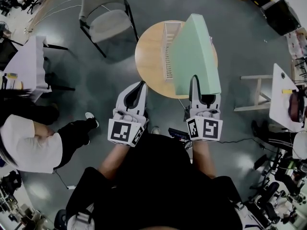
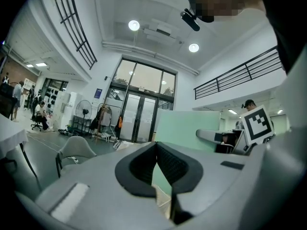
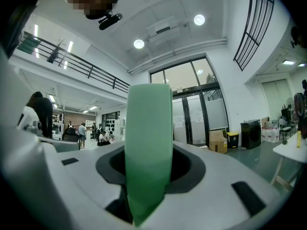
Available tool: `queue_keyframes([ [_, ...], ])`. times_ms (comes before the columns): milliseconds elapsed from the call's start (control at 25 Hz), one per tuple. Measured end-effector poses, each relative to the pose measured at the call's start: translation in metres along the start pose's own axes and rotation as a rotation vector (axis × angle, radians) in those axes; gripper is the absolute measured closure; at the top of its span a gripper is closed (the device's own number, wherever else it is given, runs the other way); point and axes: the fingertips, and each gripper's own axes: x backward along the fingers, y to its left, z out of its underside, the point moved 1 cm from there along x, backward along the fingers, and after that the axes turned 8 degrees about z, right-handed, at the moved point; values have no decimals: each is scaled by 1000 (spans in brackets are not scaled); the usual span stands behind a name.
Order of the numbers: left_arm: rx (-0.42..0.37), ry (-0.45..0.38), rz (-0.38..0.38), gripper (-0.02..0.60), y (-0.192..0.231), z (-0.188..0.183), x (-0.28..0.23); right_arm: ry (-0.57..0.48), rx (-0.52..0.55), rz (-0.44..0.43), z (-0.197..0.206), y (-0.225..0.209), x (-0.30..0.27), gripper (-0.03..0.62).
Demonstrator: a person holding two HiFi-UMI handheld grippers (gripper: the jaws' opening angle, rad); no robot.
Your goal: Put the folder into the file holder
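A pale green folder (image 1: 194, 51) stands on edge above the round wooden table (image 1: 149, 63), and my right gripper (image 1: 197, 84) is shut on its near edge. In the right gripper view the folder (image 3: 148, 128) rises straight up between the jaws of that gripper (image 3: 146, 164). The slatted file holder (image 1: 168, 49) stands on the table just left of the folder, partly hidden by it. My left gripper (image 1: 139, 86) hovers at the table's near left edge, shut and holding nothing. In the left gripper view its pads (image 2: 144, 164) meet at the tip, with the folder (image 2: 187, 123) beyond.
A grey chair (image 1: 103, 18) stands behind the table on the left. A person in a white top (image 1: 29, 147) sits at the far left near a white table (image 1: 29, 63). Another white table (image 1: 283, 97) and a wooden frame (image 1: 256, 92) are on the right.
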Motion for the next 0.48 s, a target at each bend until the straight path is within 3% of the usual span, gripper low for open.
queue_keyframes([
  [480, 10, 16, 11, 577, 24, 2, -26, -12, 16, 3, 15, 4, -45, 447],
])
